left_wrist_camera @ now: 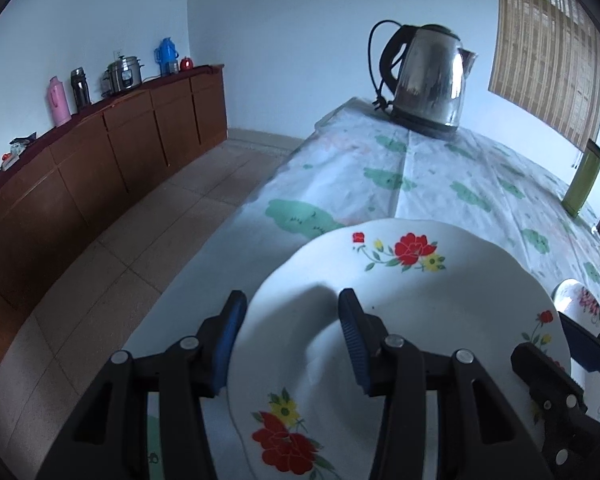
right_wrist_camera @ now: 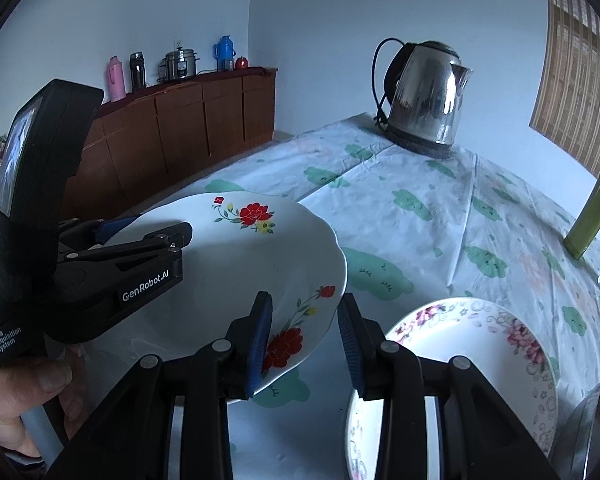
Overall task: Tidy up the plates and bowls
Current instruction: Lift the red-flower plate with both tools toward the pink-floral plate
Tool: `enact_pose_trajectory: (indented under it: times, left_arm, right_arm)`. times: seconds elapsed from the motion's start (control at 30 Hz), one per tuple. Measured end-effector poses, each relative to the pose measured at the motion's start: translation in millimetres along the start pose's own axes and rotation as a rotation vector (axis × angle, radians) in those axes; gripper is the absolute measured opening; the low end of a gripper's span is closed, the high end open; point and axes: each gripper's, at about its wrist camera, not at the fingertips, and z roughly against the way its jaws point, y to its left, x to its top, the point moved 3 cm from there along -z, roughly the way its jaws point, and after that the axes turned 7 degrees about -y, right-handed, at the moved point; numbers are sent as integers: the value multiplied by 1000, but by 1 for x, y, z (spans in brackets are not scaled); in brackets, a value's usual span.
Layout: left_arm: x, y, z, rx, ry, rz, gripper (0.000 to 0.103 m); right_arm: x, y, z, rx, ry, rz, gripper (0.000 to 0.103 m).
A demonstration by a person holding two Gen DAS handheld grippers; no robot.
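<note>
The red-flower plate (right_wrist_camera: 236, 276) is hanging tilted above the surface (right_wrist_camera: 420, 208). The left gripper (right_wrist_camera: 140, 232) is clamping its far-left rim, while the right gripper (right_wrist_camera: 304, 336) — jaws apart — is straddling its near-right edge; the pink-flower plate (right_wrist_camera: 480, 344) is lying just right.

My left gripper (left_wrist_camera: 292, 340) straddles the near-left rim of a plate (left_wrist_camera: 400, 280), one finger under it, one over. My right gripper (right_wrist_camera: 304, 344) brackets the same plate's right rim. A second plate (right_wrist_camera: 480, 344) lies on the table (right_wrist_camera: 420, 200) just right of the first, and a bowl (right_wrist_camera: 592, 428) sits at that second plate's right edge. Behind both, at the table's far end, stands a kettle (right_wrist_camera: 424, 96). A can (right_wrist_camera: 590, 216) stands far right. A sideboard (left_wrist_camera: 100, 152) runs along the wall, left of the table.
</note>
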Motion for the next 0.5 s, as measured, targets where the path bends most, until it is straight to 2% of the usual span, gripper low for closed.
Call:
enact_pose_trajectory:
  times: [0.5]
  left_arm:
    - [5, -16, 16, -54, -78, -32, 46]
  right_arm:
    - [-4, -10, 22, -29, -41, -14, 37]
